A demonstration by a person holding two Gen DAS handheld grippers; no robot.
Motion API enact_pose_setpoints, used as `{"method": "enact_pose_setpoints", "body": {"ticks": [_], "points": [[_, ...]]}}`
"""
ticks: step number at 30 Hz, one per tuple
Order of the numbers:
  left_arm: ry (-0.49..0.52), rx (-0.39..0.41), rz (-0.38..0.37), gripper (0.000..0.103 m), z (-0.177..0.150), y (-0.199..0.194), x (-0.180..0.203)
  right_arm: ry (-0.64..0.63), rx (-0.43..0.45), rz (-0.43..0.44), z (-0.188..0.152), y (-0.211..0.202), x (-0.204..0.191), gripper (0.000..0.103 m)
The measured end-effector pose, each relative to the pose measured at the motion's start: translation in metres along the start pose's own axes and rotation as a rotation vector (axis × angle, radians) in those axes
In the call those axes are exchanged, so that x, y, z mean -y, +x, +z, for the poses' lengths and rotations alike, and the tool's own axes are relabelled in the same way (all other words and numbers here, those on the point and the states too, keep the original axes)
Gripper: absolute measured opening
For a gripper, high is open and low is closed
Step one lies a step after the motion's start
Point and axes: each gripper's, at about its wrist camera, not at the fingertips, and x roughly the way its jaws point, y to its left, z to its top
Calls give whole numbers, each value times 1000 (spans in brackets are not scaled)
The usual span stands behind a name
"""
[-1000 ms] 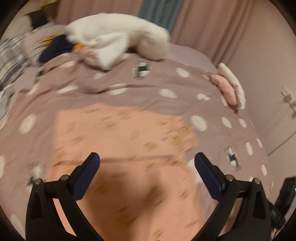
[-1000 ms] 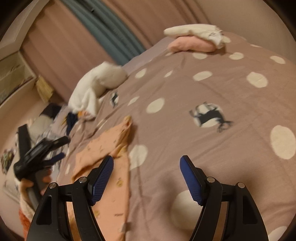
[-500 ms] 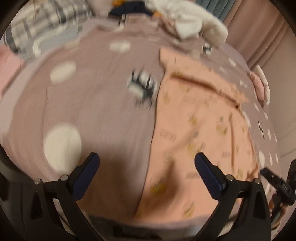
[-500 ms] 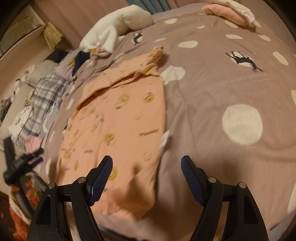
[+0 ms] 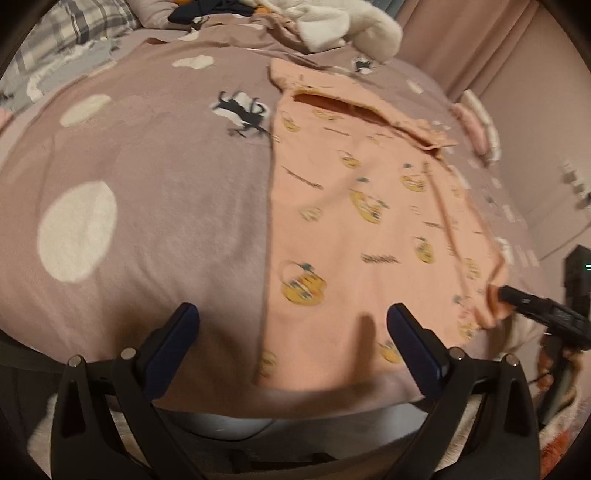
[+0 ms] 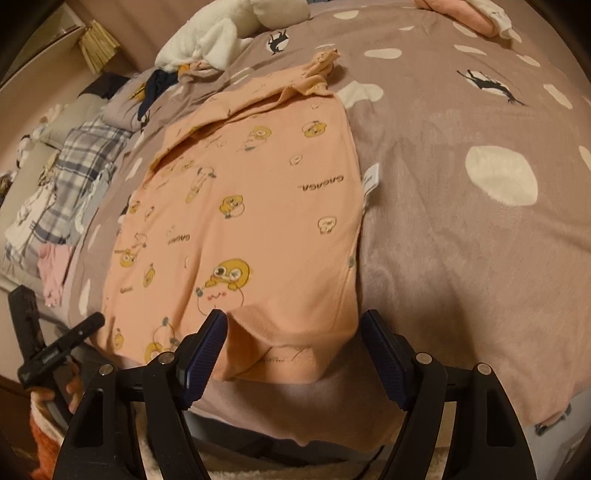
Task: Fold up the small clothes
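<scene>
A small peach shirt with yellow cartoon prints [image 5: 369, 206] lies spread flat on the bed, its hem at the near edge; it also shows in the right wrist view [image 6: 236, 221]. My left gripper [image 5: 291, 325] is open and empty, just above the hem's left corner. My right gripper [image 6: 295, 332] is open and empty, its jaws either side of the hem's right corner. In the left wrist view the right gripper [image 5: 535, 306] shows at the shirt's far corner. In the right wrist view the left gripper [image 6: 62, 347] shows at lower left.
The bed has a mauve blanket with white dots [image 6: 461, 221]. A white plush pile [image 5: 332, 22] lies behind the shirt. Folded pink and white clothes [image 6: 476, 14] sit far right. Plaid bedding and loose clothes [image 6: 74, 170] lie at left.
Both grippers have pulled back and dropped to the near edge of the bed, at the shirt's hem corners. The shirt has stayed spread flat. Both grippers stay open.
</scene>
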Motion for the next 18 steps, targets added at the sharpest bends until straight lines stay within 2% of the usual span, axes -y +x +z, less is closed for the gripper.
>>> {"method": "enact_pose_setpoints", "body": {"ticks": [2, 4, 8, 10, 12, 13, 14, 16, 17, 18], "points": [[11, 5, -50, 101, -5, 0, 2, -6, 9, 4, -2, 1, 0, 77], [4, 11, -52, 97, -7, -1, 3, -3, 18, 20, -3, 2, 2, 77], [-42, -7, -107, 74, -8, -3, 1, 23, 36, 56, -4, 0, 7, 77], [-63, -17, -132, 72, -7, -2, -1, 27, 38, 66, -4, 0, 8, 76], [-86, -22, -145, 69, -7, 0, -4, 22, 41, 63, -5, 1, 6, 71], [-100, -23, -145, 67, -7, -2, -5, 15, 42, 51, -5, 2, 5, 68], [-107, -26, -134, 59, -6, -2, -6, 5, 43, 34, -6, 3, 3, 62], [-87, -34, -78, 44, -7, -4, -4, -24, 47, 2, -7, 4, -2, 58], [-72, -35, -44, 33, -7, -4, -3, -39, 49, -15, -8, 5, -6, 56], [-60, -37, -13, 28, -8, -4, -1, -53, 49, -29, -8, 5, -9, 52]]}}
